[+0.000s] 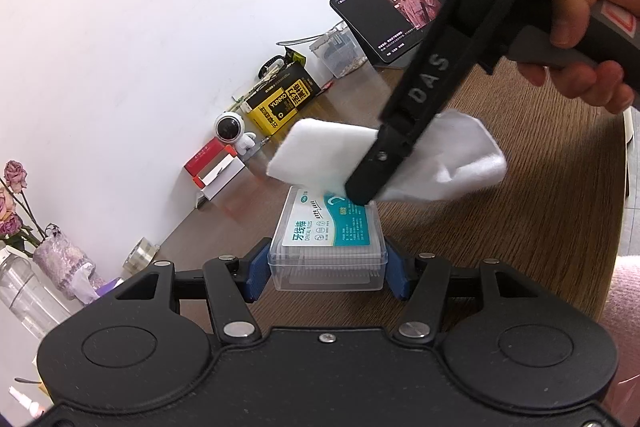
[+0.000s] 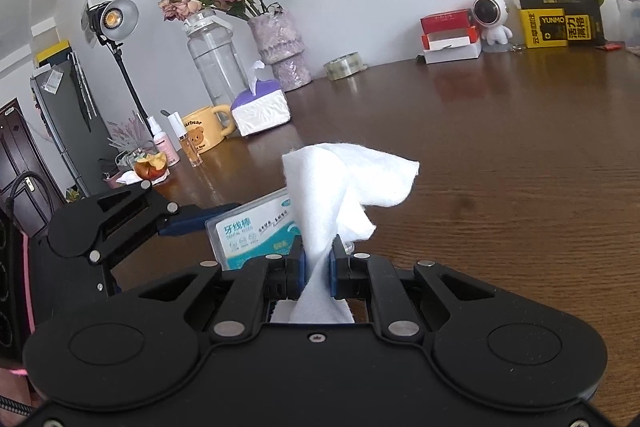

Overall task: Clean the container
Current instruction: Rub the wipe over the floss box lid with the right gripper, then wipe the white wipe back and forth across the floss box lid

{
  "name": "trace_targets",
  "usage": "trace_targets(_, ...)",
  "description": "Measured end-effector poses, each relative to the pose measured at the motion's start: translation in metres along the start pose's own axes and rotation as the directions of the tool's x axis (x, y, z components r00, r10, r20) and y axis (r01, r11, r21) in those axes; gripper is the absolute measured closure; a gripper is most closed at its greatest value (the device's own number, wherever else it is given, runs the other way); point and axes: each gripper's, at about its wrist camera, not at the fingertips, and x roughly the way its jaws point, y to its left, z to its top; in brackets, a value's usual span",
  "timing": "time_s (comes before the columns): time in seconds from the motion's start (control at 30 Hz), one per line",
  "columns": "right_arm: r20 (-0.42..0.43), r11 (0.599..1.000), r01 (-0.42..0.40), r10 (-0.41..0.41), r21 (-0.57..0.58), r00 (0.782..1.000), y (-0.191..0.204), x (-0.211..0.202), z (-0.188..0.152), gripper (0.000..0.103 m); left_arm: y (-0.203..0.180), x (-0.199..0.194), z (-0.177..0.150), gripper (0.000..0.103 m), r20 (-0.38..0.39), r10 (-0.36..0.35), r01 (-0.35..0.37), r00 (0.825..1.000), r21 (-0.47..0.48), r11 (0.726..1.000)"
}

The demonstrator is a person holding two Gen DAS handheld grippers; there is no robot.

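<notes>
A clear plastic dental-floss box [image 1: 328,247] with a teal and white label lies on the brown table. My left gripper [image 1: 327,273] is shut on its near end, one blue pad on each side. My right gripper [image 2: 318,269] is shut on a white cloth [image 2: 352,183]. In the left wrist view the right gripper [image 1: 360,197] comes down from the upper right and its tip touches the far end of the box lid, with the cloth [image 1: 316,151] spread to both sides. The box also shows in the right wrist view [image 2: 256,231], held by the left gripper [image 2: 200,217].
Along the wall stand a tablet [image 1: 394,15], a yellow-black box [image 1: 280,103], an astronaut figure [image 1: 234,133], red and white boxes [image 1: 216,167], a tape roll [image 1: 140,253], a flower vase [image 2: 282,43], a tissue box [image 2: 260,109], a water jug [image 2: 216,59] and a yellow mug [image 2: 202,133].
</notes>
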Motion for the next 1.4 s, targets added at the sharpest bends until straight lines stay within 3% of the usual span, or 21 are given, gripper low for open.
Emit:
trace_targets(0.3, 0.027, 1.000, -0.010, 0.011, -0.023, 1.000, 0.005, 0.015, 0.020, 0.091, -0.003, -0.003, 0.001, 0.046, -0.002, -0.001, 0.001, 1.000, -0.002, 1.000)
trace_targets(0.77, 0.002, 0.999, 0.014, -0.014, 0.046, 1.000, -0.010, -0.003, -0.008, 0.091, -0.006, -0.006, 0.004, 0.046, -0.001, 0.001, -0.001, 1.000, -0.001, 1.000)
trace_targets(1.03, 0.007, 0.999, 0.019, -0.019, 0.044, 1.000, -0.008, -0.002, -0.006, 0.091, -0.004, -0.004, 0.003, 0.046, -0.001, 0.001, -0.001, 1.000, -0.001, 1.000)
trace_targets(1.17, -0.009, 1.000, -0.023, 0.023, 0.006, 1.000, 0.005, -0.002, -0.006, 0.091, -0.003, -0.005, 0.002, 0.046, -0.004, 0.004, -0.004, 1.000, -0.003, 1.000)
trace_targets(1.4, -0.058, 0.982, -0.169, 0.165, -0.079, 0.985, 0.035, -0.002, -0.004, 0.091, -0.003, -0.006, 0.004, 0.046, -0.004, 0.004, -0.004, 1.000, -0.004, 1.000)
